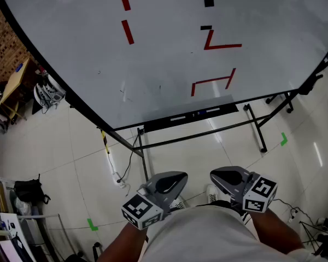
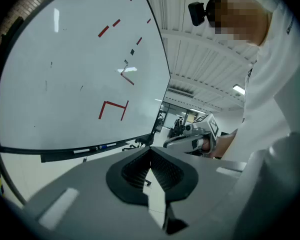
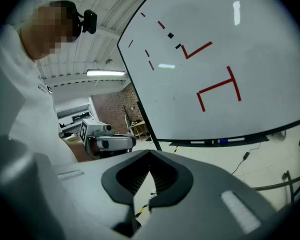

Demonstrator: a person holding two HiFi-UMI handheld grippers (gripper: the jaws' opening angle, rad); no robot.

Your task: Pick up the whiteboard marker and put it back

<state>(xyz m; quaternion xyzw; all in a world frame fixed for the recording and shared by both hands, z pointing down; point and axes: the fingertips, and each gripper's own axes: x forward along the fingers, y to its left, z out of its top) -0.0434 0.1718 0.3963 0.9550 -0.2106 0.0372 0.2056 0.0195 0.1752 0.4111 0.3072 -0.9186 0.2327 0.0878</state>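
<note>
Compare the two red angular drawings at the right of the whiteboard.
The upper red drawing is two strokes, a slant meeting a long base, with a black dash at its top. The lower red drawing has three strokes, like an open bracket, and sits nearer the tray. Both are red.

A whiteboard [image 1: 71, 48] bearing red lines [image 1: 222, 46] stands over tiled floor [image 1: 60, 162] with green tape [image 1: 284, 140].

Head cam looks steeply down at the big white board with red marks [image 1: 164, 64], a bit ahead. Both gripper cams sit low, tilted up at that same board, each catching the other: right gripper [image 2: 169, 143], left gripper [image 3: 131, 143].
</note>
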